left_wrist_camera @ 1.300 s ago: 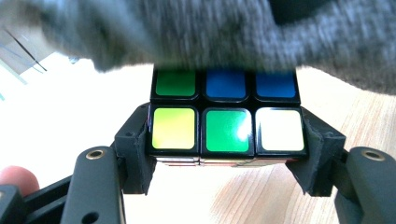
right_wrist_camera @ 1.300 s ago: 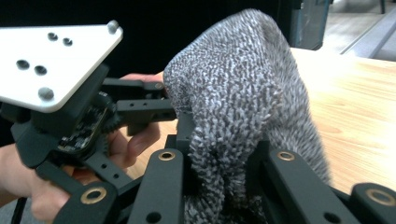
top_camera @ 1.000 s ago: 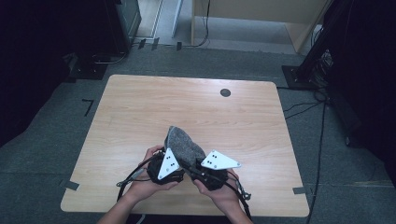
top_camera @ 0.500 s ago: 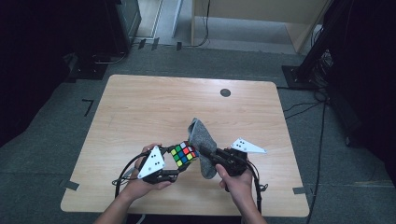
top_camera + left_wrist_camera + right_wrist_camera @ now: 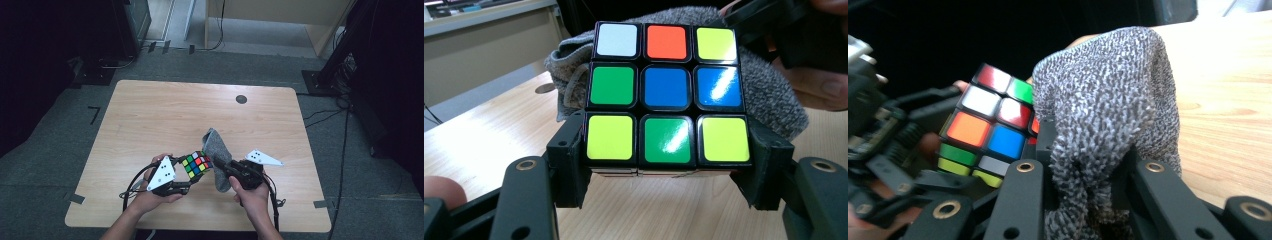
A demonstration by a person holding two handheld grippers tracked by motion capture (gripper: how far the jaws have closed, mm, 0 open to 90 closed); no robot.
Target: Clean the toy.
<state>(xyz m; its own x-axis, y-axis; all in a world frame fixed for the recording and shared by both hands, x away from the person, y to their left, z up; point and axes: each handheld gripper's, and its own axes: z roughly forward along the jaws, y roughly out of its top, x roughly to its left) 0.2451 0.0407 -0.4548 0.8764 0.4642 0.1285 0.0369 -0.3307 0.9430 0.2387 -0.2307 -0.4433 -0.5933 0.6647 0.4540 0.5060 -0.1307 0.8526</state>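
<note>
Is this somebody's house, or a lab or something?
It's probably a lab or workroom, not a house. A bare wooden table stands on grey carpet with tape marks, cables trail over the floor, and dark equipment stands surround it.

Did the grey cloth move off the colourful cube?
Yes. The grey cloth, pinched in the right gripper, has swung toward the table's right edge, uncovering the cube in the left gripper.

Where a second ago the grey cloth (image 5: 216, 152) covers the puzzle cube (image 5: 196, 165), the right gripper (image 5: 225, 167) now holds the cloth drawn aside to the right, baring the cube clamped in the left gripper (image 5: 187, 176).
</note>
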